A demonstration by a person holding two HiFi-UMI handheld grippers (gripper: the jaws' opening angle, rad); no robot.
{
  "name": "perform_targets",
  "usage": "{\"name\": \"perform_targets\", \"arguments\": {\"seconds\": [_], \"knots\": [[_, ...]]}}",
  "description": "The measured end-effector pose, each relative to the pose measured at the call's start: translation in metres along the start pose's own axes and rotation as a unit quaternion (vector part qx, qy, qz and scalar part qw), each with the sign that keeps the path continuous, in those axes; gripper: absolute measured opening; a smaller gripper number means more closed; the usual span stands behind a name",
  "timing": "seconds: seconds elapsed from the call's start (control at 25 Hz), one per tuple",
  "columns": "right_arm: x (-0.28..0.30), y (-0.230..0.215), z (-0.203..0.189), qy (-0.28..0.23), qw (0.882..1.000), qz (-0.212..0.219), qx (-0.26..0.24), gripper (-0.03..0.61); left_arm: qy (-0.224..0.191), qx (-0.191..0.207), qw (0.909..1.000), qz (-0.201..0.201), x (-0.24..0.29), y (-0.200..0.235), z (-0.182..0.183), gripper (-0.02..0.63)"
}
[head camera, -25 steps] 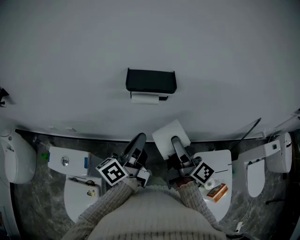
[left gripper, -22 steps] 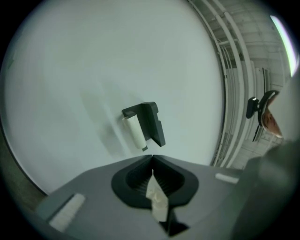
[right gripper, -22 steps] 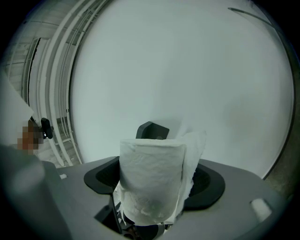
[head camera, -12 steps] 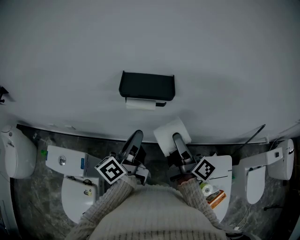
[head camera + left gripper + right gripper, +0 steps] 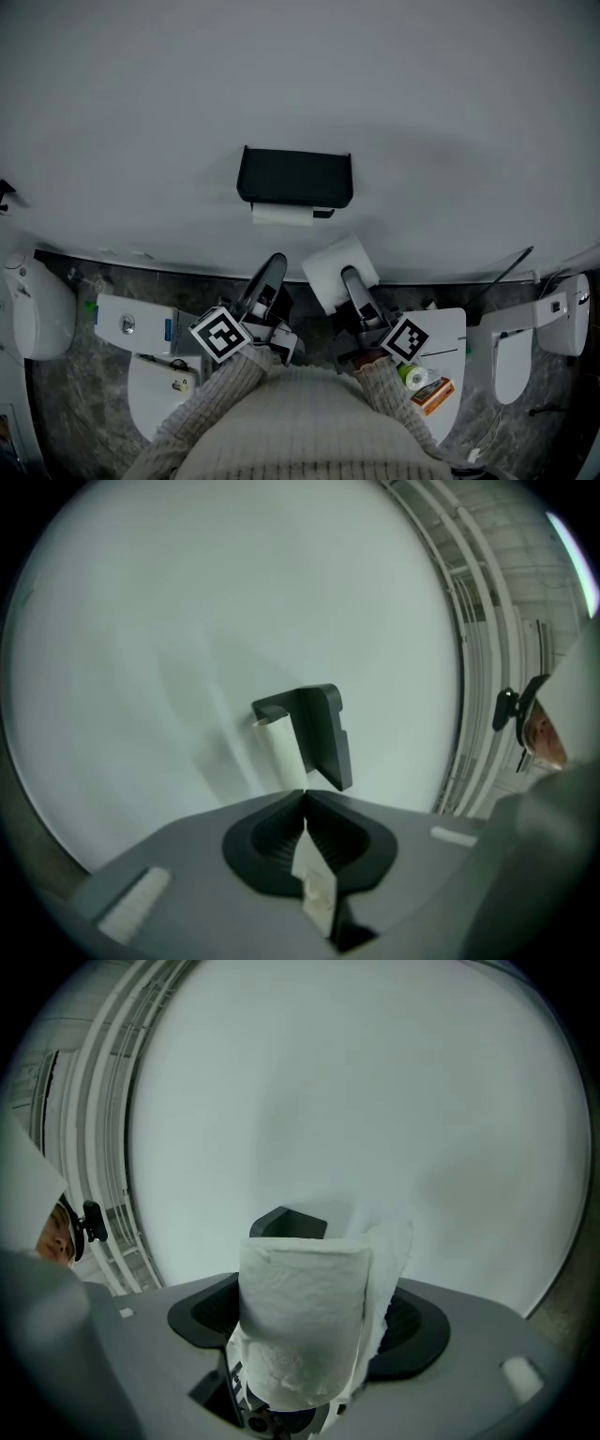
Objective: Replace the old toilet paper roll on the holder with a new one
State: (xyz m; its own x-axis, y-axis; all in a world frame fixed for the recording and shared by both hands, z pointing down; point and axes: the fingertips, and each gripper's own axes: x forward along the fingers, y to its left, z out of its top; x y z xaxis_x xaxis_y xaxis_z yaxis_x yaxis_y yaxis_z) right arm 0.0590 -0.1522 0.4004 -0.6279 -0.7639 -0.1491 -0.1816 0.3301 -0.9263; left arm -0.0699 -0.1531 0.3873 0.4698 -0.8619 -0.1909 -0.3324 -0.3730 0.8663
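White new roll [image 5: 300, 1307] pinched in the right gripper [image 5: 348, 278]; left gripper [image 5: 305, 801] pressed together, facing the black holder [image 5: 321, 731].

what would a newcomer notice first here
The black holder on the pale wall stands out, with a thin old roll under its cover. Just below, the right gripper is shut on a full new roll, pointed at the holder. Several white toilets stand on the floor along the wall.
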Motion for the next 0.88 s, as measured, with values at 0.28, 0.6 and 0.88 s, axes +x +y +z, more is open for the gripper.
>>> {"name": "perform_targets", "arguments": {"seconds": [0.28,0.6,0.88], "knots": [[0.0,-0.001,-0.003,-0.006,1.0,-0.002,0.008,0.391,-0.027,-0.051,0.9974,-0.043,0.01,-0.006,0.012,-0.005],[0.004,-0.001,-0.006,-0.012,1.0,-0.003,0.009,0.391,-0.038,-0.085,0.9935,-0.065,0.02,-0.003,0.02,0.006],[0.011,-0.004,-0.009,-0.003,1.0,-0.005,0.004,0.391,-0.038,-0.093,0.993,-0.061,0.031,0.001,0.024,0.134]]}}
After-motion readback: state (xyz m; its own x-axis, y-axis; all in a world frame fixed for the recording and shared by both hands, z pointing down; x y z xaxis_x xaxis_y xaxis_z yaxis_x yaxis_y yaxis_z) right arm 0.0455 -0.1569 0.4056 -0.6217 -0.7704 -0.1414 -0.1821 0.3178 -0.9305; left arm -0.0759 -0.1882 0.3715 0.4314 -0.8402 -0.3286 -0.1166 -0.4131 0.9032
